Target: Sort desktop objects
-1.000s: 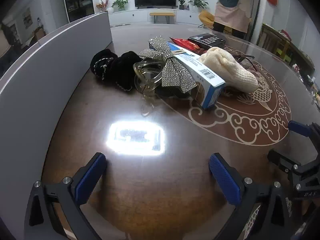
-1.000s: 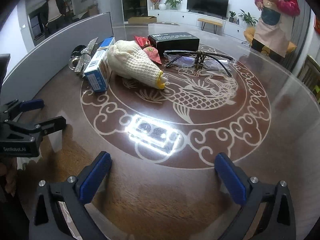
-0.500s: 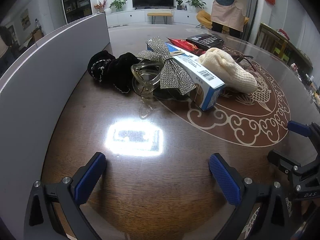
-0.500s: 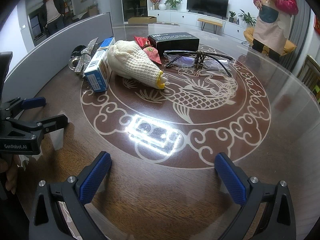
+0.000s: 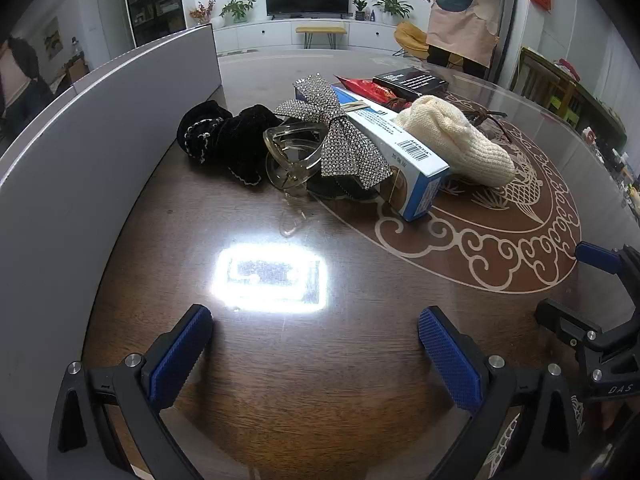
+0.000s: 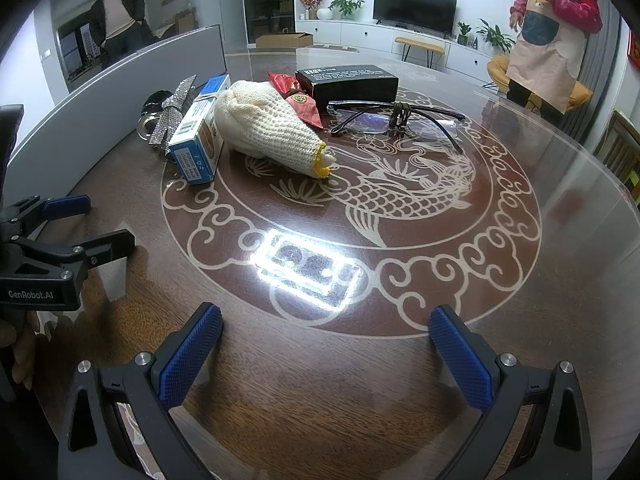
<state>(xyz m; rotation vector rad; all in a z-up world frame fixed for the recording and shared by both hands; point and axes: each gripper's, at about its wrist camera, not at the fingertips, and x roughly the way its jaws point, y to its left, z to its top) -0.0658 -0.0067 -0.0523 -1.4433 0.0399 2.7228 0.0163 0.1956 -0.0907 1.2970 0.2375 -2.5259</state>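
Both jaws are spread wide with nothing between them: the left hand-held gripper [image 5: 316, 344] and the right hand-held gripper [image 6: 326, 344] are held low over the counter [image 6: 560, 280], well short of the clutter. The objects are bunched at the far left by a grey divider [image 5: 80, 152]: a black velvet scrunchie [image 5: 224, 140], a clear claw clip [image 5: 292, 156], a rhinestone bow [image 5: 344, 140], a blue-and-white carton [image 6: 198, 140], a knitted cream glove [image 6: 272, 128], a red packet [image 6: 298, 102], a black box [image 6: 348, 78] and spectacles [image 6: 394, 120]. The glove is judged soft and light, best pinched mid-body; the spectacles are judged fragile, best taken at the bridge; the clip looks slippery
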